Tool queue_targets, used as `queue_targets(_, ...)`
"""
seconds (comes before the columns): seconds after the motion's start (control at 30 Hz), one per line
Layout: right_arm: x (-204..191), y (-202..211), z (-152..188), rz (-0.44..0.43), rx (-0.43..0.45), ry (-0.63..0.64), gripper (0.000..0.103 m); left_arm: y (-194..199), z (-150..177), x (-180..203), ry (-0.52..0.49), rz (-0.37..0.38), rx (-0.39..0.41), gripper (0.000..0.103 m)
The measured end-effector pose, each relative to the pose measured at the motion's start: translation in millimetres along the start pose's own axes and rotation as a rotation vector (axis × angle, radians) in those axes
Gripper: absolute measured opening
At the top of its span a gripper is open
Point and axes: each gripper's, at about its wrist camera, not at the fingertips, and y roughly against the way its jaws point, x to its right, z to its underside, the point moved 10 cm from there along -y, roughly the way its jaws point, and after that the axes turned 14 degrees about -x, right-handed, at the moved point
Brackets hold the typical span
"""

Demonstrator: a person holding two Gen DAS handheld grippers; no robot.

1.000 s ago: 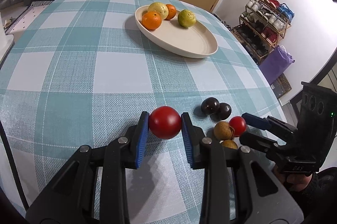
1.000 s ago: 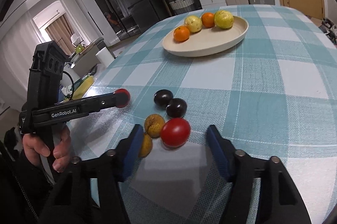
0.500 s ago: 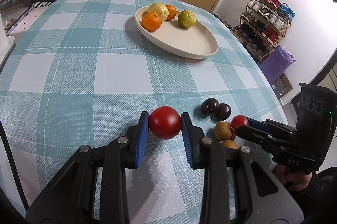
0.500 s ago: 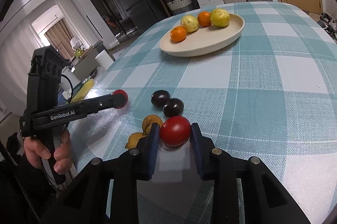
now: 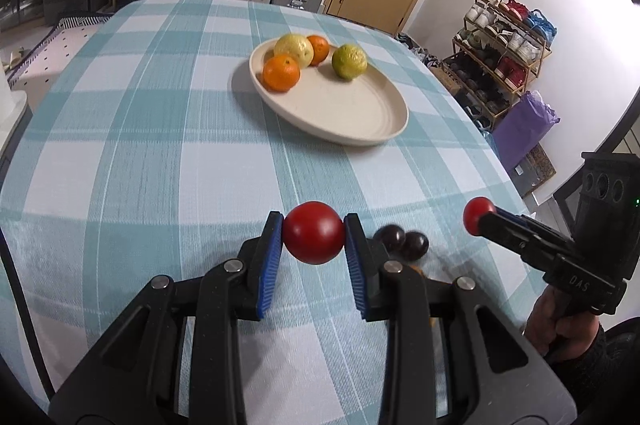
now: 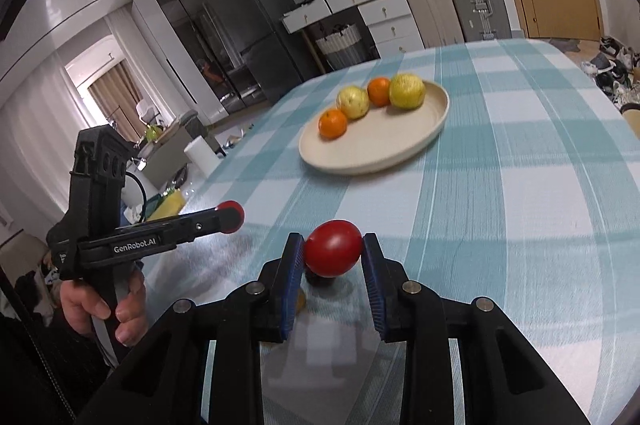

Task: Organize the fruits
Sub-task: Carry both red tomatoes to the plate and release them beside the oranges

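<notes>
My left gripper (image 5: 314,239) is shut on a red tomato (image 5: 314,225) and holds it above the checked tablecloth. My right gripper (image 6: 333,257) is shut on a second red tomato (image 6: 333,245), also lifted off the cloth. In the left wrist view the right gripper's tomato (image 5: 478,220) shows at the right. A cream oval plate (image 5: 344,105) further back holds two oranges (image 5: 281,73), a yellow fruit (image 5: 294,49) and a green citrus (image 5: 349,61). Two dark plums (image 5: 402,241) lie on the cloth between the grippers.
A brownish-yellow fruit (image 6: 301,301) peeks out beside my right gripper's left finger. A person's hand (image 6: 100,305) grips the left tool. The table edge runs close on the right, with a shoe rack (image 5: 504,45) and purple bag (image 5: 524,125) beyond. Suitcases and drawers stand behind the table.
The right gripper shut on the second tomato and lifted it off the pile. Both grippers have risen and moved toward the plate with their tomatoes.
</notes>
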Motion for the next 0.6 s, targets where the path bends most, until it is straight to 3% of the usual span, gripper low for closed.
queue_targets(0.6, 19, 1, -91, -0.016, 0.078, 0.013, 0.030, -4, -91, 16, -0.039, 0.025, 0.036, 0.028)
